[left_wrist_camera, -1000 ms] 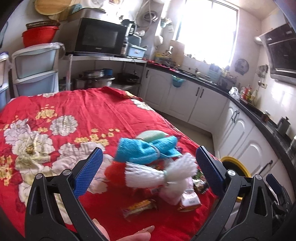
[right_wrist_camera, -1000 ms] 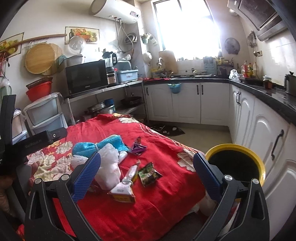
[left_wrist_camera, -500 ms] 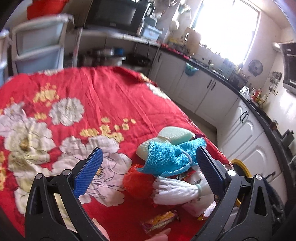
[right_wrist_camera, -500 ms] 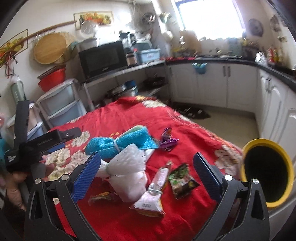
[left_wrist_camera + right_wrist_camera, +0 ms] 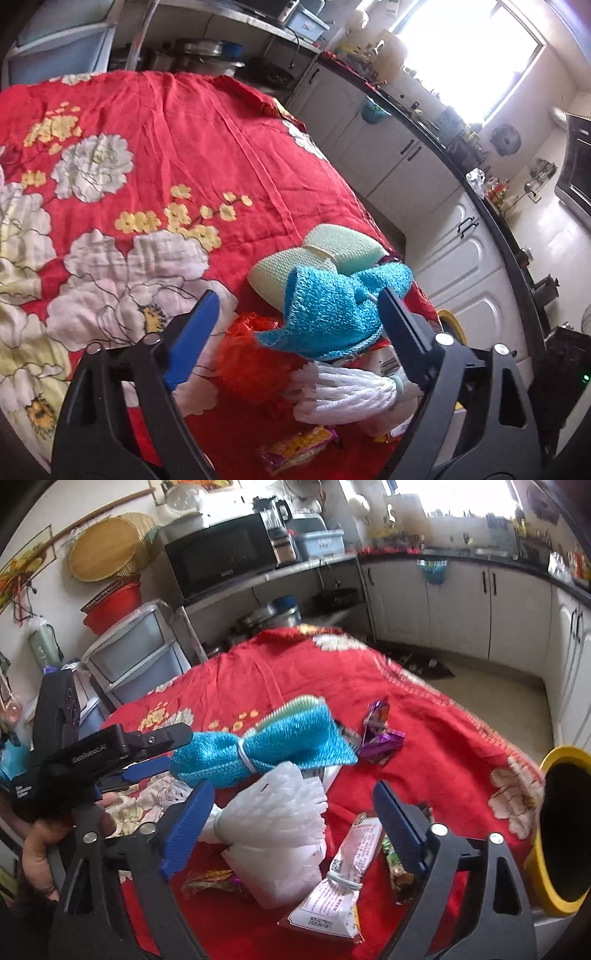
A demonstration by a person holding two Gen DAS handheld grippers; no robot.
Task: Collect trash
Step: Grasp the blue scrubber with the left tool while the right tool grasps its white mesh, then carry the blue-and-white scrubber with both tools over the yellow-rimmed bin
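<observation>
Right gripper (image 5: pixel 291 827): jaws spread wide, grasping nothing, poised above the trash pile at the near edge of the table.
Left gripper (image 5: pixel 297 332): jaws likewise parted, empty, hovering over the same pile from the opposite side; also visible in the right view (image 5: pixel 147 753), gripped by a hand (image 5: pixel 37 853).
White pouch (image 5: pixel 332 886): printed, banded at the middle, lying nearest the right gripper, between its fingers.
Green wrapper (image 5: pixel 393 864): just beside the pouch, partly hidden by the right finger.
Yellow wrapper (image 5: pixel 299 448): flat on the cloth at the near edge of the left view; seen too in the right view (image 5: pixel 212 880), beside the white foam net.
White foam net (image 5: pixel 277 823): bundled, tied with a band, resting on the pile between the right fingers; in the left view (image 5: pixel 343 395).
Red net (image 5: pixel 251 354): crumpled, touching the white net.
Blue net (image 5: pixel 258 742): tied at the middle into a bow shape, behind the white net; in the left view (image 5: pixel 332 310).
Pale green net (image 5: pixel 314 254): under and behind the blue one.
Purple wrapper (image 5: pixel 380 734): crumpled, just right of the blue net.
Red floral tablecloth (image 5: pixel 166 147): carries all items.
Yellow bin (image 5: pixel 546 849): open, beside the table's right edge.
Microwave (image 5: pixel 221 557): on a shelf, far wall.
</observation>
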